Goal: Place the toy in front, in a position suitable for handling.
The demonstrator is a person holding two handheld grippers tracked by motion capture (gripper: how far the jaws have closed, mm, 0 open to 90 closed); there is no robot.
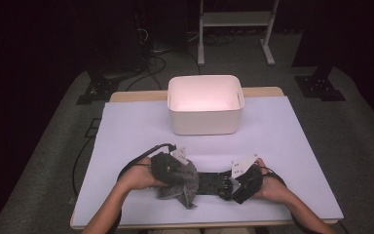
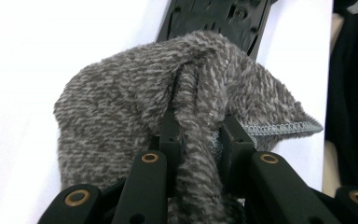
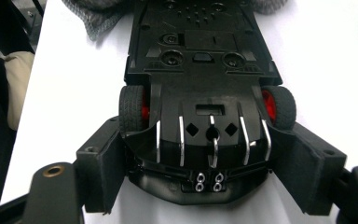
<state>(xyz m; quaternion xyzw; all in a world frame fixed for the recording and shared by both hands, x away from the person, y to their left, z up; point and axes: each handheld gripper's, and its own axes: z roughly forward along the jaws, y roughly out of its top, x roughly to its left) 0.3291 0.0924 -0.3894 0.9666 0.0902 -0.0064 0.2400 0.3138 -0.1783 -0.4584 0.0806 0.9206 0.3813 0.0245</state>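
The left gripper (image 2: 196, 140) jaws pinch the grey cloth (image 2: 135, 107); the right gripper (image 3: 209, 158) jaws clamp the upturned toy car (image 3: 200, 70).

Cloth (image 2: 121, 107): grey-and-white mottled terry, fuzzy and rough, with a stitched overlock hem along one edge; matt throughout.

Toy car (image 3: 200, 70), underside up: black moulded plastic, semi-gloss, with recessed screw holes and ribbed detail. Tyres are treaded black rubber-like material, matt, on glossy red hubs. Bright silvery strips and small chromed exhaust tips shine at the near end.

Left tool (image 2: 198, 140): matt black plastic links with brass-coloured rivets.

Right tool (image 3: 205, 168): same matt black plastic, slightly grainy faces.

Table (image 1: 292, 146): covered by a smooth, matt white sheet; light wood shows at the far edge.

Bin (image 1: 205, 104): smooth white plastic, faint sheen.

Floor (image 1: 355, 126): grey carpet, rough.
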